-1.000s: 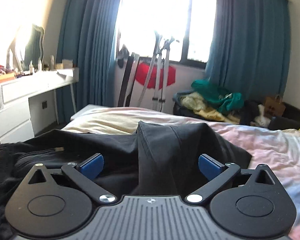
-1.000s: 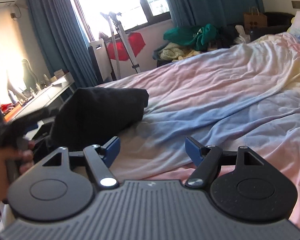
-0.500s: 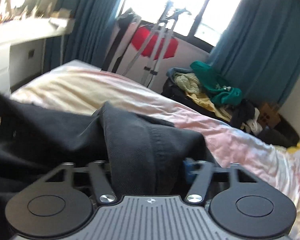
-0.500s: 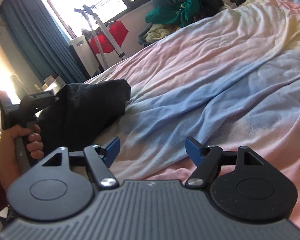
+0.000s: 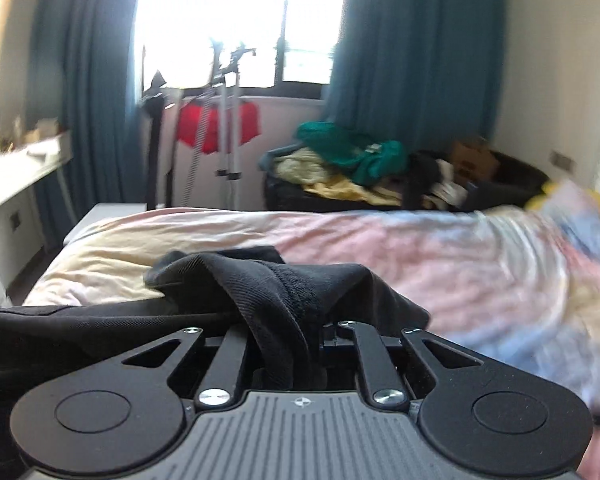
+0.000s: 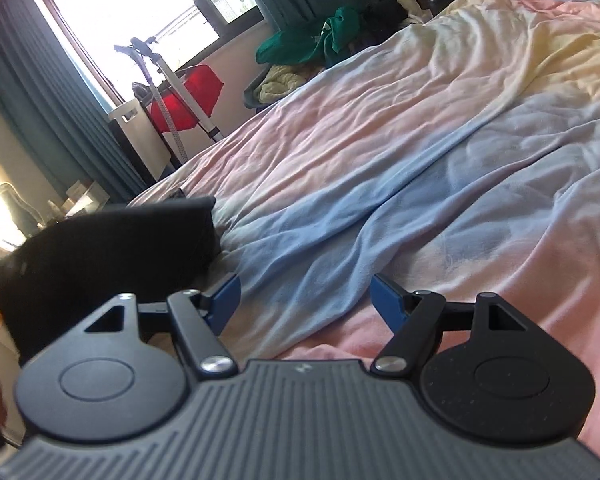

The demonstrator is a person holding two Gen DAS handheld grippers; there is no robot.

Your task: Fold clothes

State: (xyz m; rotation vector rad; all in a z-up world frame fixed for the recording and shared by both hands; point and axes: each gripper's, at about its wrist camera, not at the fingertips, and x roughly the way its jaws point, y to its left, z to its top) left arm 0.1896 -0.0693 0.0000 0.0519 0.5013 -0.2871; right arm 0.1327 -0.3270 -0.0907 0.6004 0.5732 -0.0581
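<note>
Early days: the left gripper (image 5: pixel 296 344) pinches a bunched ridge of the black garment (image 5: pixel 268 280), heaped unfolded at the bed's (image 6: pixel 420 128) edge; the right gripper (image 6: pixel 305 296) hangs wide, empty.

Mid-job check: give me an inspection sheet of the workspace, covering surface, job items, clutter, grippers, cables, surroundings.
Surface: bed covered by a wrinkled pastel sheet in pink, blue and yellow.
Job's things: black garment bunched near the foot of the bed, one fold drawn up.
Clutter: heap of green and yellow clothes on the floor beyond the bed; brown paper bag beside it.
Grippers: left gripper shut on the black garment; right gripper open, above the sheet, holding nothing.
Cables: nothing seen.
Surroundings: bright window with teal curtains; metal stand with something red behind it; white dresser at the left.
</note>
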